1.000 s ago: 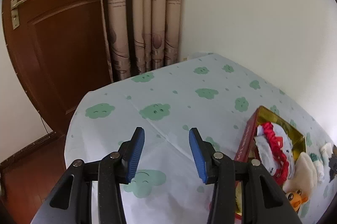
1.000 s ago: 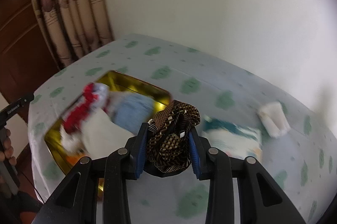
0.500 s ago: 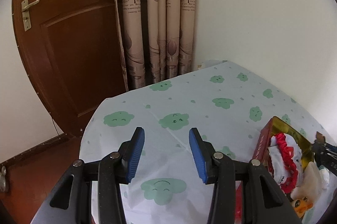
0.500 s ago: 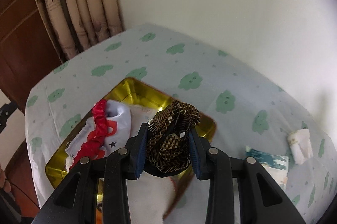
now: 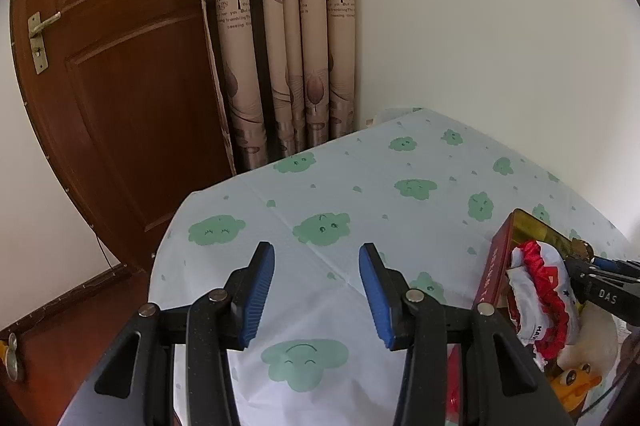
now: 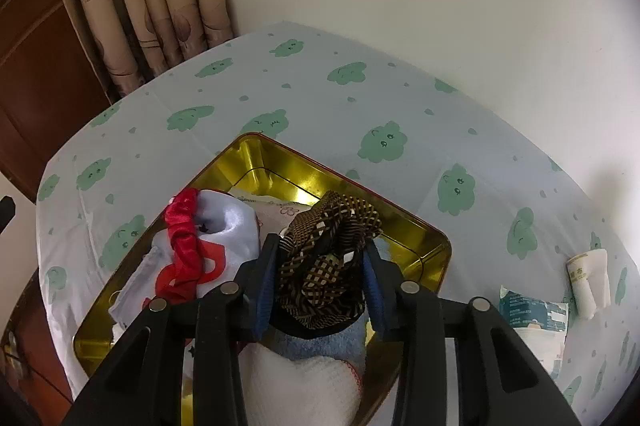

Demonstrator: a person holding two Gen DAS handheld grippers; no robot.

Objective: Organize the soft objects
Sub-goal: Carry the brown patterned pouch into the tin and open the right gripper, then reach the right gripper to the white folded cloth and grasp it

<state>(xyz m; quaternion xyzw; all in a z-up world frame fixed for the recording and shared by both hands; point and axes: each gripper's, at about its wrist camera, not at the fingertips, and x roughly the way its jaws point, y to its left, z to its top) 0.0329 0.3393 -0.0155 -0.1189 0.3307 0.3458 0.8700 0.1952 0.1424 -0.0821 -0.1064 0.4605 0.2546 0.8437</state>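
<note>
The right claw (image 6: 320, 274) pinches a bunched brown-and-black checked fabric piece (image 6: 326, 250) between its blue pads, holding it above the rectangular gold-lined metal tin with a red outer wall (image 6: 424, 246). Inside the tin, at 9 o'clock from the bundle, lies a white satin cloth with a red ruffled band (image 6: 204, 246); a light blue fuzzy cloth (image 6: 320, 346) and a white towel (image 6: 304, 386) sit below the claw. The tin rests on the worktop's pale cloud-printed cover (image 6: 360, 98). The left claw (image 5: 316, 290) hangs spread apart with nothing between its pads, over the cover at 9 o'clock from the tin.
</note>
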